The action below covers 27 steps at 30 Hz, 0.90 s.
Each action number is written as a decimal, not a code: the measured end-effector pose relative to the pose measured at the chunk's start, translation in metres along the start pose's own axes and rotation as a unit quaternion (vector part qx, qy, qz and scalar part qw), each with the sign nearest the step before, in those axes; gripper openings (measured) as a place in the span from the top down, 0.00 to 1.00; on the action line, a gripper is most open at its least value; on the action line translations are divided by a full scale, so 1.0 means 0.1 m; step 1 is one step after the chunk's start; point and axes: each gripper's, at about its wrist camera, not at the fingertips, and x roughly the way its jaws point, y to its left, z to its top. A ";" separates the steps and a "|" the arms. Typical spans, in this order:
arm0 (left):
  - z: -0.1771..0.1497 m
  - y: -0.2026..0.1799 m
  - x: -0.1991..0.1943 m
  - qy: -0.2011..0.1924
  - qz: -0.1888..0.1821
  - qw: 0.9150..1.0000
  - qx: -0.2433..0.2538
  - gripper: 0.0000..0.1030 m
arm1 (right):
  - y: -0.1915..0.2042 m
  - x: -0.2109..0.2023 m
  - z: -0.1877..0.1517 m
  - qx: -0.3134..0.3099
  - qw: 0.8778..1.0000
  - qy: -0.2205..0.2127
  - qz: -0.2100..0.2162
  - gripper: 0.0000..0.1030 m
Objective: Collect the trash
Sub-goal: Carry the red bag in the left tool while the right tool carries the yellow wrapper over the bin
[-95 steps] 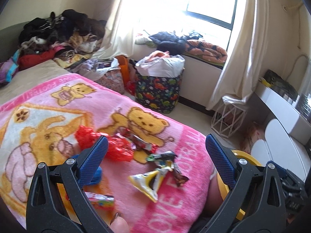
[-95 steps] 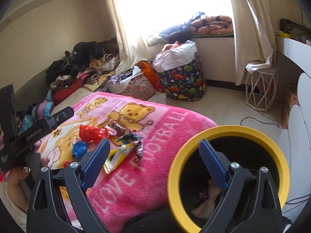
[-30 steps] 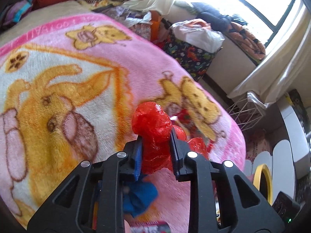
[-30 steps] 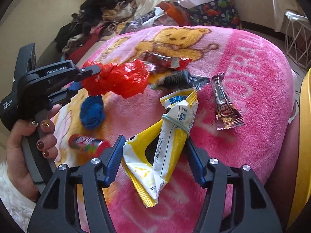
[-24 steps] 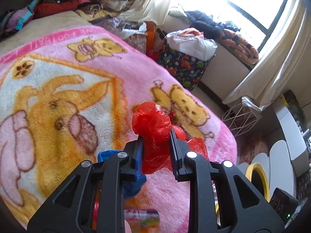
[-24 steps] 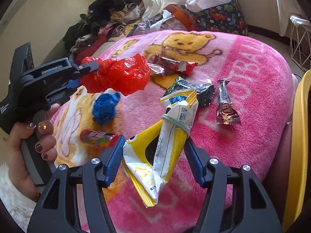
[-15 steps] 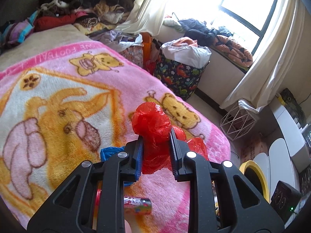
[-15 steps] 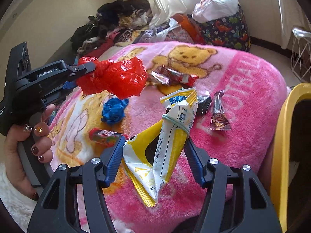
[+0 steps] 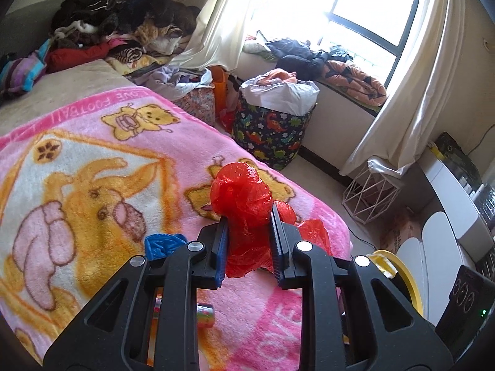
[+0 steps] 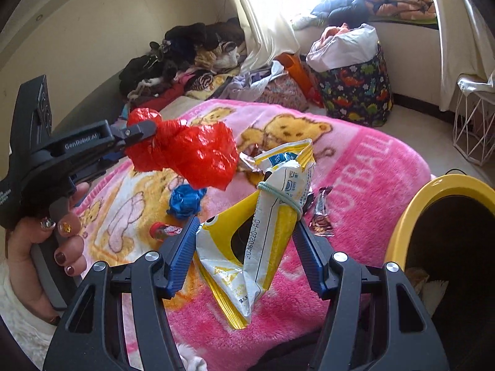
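The left gripper (image 9: 249, 238) was clamped on a crumpled red plastic bag (image 9: 244, 213), held clear above the pink bear blanket (image 9: 92, 160). The right gripper (image 10: 244, 247) pinched a yellow-and-white snack pouch (image 10: 263, 225) (a hair tie around it) beside the yellow bin (image 10: 433, 191). A blue wad (image 10: 185, 201) and candy wrapper (image 10: 321, 219) lay on the blanket.

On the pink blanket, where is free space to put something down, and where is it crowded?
Free: the pink blanket between the bear picture and the yellow bin, and the near strip below the held yellow packet. Crowded: the middle, around the blue wad, small tube and dark wrapper.
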 end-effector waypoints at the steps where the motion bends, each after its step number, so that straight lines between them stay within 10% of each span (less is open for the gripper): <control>1: 0.00 -0.02 -0.01 -0.001 -0.001 1.000 0.002 0.84 | -0.01 -0.03 0.01 -0.001 1.000 -0.003 -0.002 0.43; 27: -0.12 -0.57 -0.13 -0.002 -0.035 0.998 0.046 0.84 | -0.51 -0.66 0.05 0.034 0.997 -0.059 -0.047 0.43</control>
